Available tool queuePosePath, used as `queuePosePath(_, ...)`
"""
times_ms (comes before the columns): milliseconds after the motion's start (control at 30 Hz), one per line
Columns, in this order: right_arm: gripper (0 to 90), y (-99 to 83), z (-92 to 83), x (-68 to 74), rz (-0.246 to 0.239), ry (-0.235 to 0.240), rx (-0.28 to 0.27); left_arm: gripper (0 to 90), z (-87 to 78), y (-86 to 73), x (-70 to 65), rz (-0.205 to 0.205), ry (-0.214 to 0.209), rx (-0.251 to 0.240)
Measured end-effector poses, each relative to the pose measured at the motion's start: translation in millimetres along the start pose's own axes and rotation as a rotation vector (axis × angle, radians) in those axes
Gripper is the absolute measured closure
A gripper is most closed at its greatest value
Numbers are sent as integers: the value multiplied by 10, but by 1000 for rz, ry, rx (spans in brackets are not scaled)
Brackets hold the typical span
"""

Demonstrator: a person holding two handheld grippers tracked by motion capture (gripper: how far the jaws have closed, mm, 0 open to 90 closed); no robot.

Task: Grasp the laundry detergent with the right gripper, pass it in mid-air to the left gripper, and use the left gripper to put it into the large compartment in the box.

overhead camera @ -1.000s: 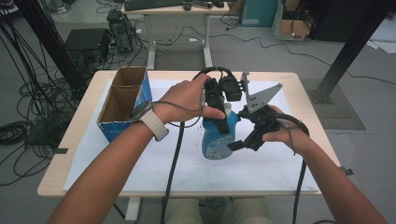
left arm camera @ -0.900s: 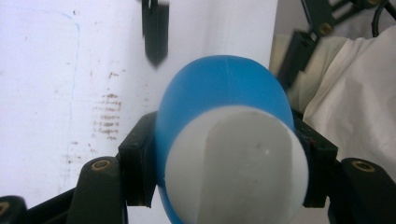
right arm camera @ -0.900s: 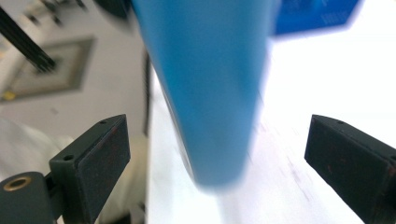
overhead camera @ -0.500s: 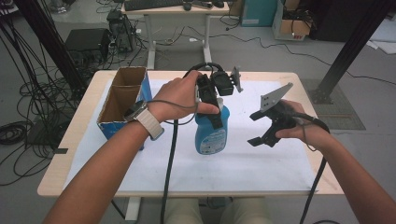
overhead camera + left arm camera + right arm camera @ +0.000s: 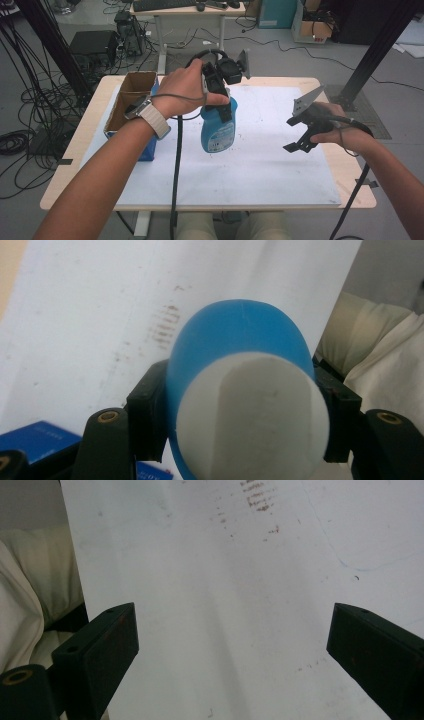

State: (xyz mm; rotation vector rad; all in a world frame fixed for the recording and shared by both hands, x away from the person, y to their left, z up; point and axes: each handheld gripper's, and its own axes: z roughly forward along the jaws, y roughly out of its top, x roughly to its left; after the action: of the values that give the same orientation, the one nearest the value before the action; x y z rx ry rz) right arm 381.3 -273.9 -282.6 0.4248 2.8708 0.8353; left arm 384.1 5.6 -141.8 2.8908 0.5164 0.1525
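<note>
High view, left to right: a cardboard box (image 5: 131, 102) sits at the table's left edge; the left gripper (image 5: 221, 102) clamps a blue bottle (image 5: 217, 129) by its upper part, hanging above the white sheet (image 5: 260, 165). Smooth, rigid plastic, probably light but slippery, so that grip suits it. The right gripper (image 5: 296, 134) stands wide, empty.

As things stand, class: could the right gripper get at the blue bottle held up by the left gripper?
Probably yes. The right gripper has its jaws open and empty, and only bare white sheet lies between it and the blue bottle, which the left gripper clamps above the table.
</note>
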Motion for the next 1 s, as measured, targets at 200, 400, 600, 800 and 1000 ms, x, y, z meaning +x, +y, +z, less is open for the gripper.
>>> queuePosePath(200, 71, -84, -50, -35, 19, -15, 39, 375, -247, -1, 50, -57, 30, -4)
queuePosePath(400, 60, -130, -96, -51, 22, -15, 55, 375, -448, -16, 110, -99, 47, 1)
queuePosePath(600, 66, -155, -96, -42, 24, -18, 60, 375, -634, -35, 160, -156, 56, 4)
queuePosePath(800, 64, -187, -139, -64, 17, -20, 58, 375, -826, -105, 226, -237, 80, -14)
queuePosePath(1000, 60, -197, -203, -78, 21, -21, 45, 375, -986, -222, 353, -324, 118, -13)
